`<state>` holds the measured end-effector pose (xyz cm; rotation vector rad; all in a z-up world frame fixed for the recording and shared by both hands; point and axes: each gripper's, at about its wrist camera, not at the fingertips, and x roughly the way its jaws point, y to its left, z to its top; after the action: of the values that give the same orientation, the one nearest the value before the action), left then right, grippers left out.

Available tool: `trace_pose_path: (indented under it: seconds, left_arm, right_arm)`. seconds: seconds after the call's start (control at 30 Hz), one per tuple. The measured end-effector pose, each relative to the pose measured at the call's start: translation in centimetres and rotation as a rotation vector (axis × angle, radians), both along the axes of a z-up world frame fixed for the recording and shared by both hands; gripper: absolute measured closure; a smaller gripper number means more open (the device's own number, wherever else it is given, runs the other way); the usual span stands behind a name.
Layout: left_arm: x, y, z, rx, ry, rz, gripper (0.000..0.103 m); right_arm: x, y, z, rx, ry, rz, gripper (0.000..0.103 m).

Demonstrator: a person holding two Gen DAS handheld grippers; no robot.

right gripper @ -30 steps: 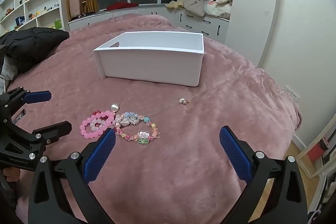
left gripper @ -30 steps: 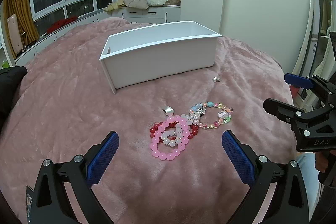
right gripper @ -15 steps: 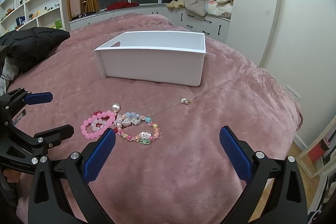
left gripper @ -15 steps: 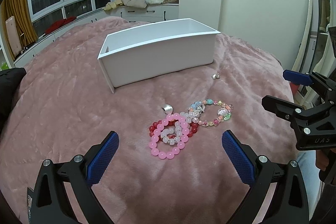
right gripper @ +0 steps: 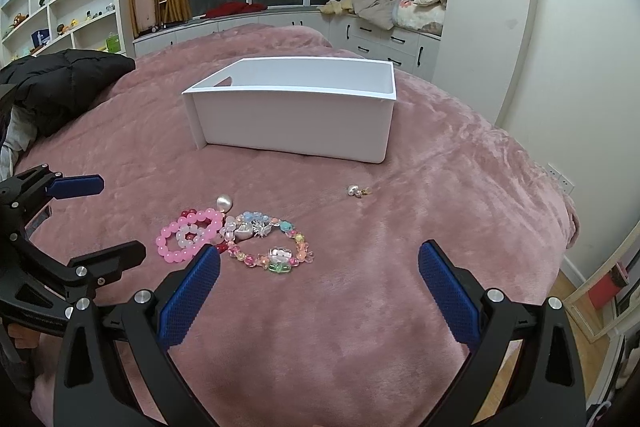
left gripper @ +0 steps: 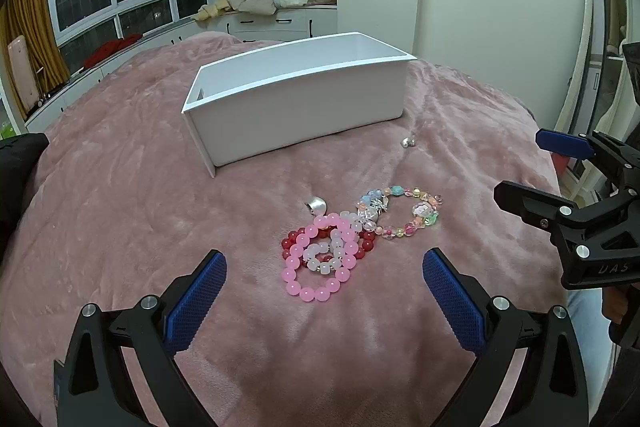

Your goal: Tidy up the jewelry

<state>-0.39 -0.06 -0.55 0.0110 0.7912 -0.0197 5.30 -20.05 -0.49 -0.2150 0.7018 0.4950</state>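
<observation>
Between the spread blue-padded fingers of the left gripper (left gripper: pixel 324 299), which hangs released above the pink plush bedspread (left gripper: pixel 120 227), lies a bracelet of glossy pink round beads (left gripper: pixel 318 259), overlapping a dark red bead bracelet (left gripper: pixel 289 241) and a smaller milky white bead bracelet (left gripper: pixel 324 261); the right gripper (right gripper: pixel 319 291) is likewise parted and holds nothing, its fingers framing bare blanket just short of a pastel multicoloured charm bracelet (right gripper: pixel 272 247). Only the left wrist view shows the red beads plainly; in the right wrist view they are mostly hidden behind the pink ring and the gripper's left finger. A pearly silver bead charm (left gripper: pixel 317 205) rests just beyond the pink bracelet; a small pearl earring (right gripper: pixel 357 191) lies apart, nearer the open white rectangular plastic box (right gripper: pixel 296 131), which stands farther back on the bed. Only the right wrist view shows a black puffer jacket (right gripper: pixel 60 79) at the bed's left edge and white shelves of small toys (right gripper: pixel 60 3); the left wrist view shows a tall mirror (left gripper: pixel 600 47) at the right wall.
</observation>
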Motion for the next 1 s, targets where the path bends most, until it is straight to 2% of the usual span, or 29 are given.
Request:
trace_pose_path:
  seconds: [1.0]
  left_arm:
    - [0.02, -0.61, -0.13, 0.029, 0.012, -0.024, 0.004]
  right_arm:
    - [-0.14, 0.11, -0.14, -0.004, 0.001, 0.002, 0.005]
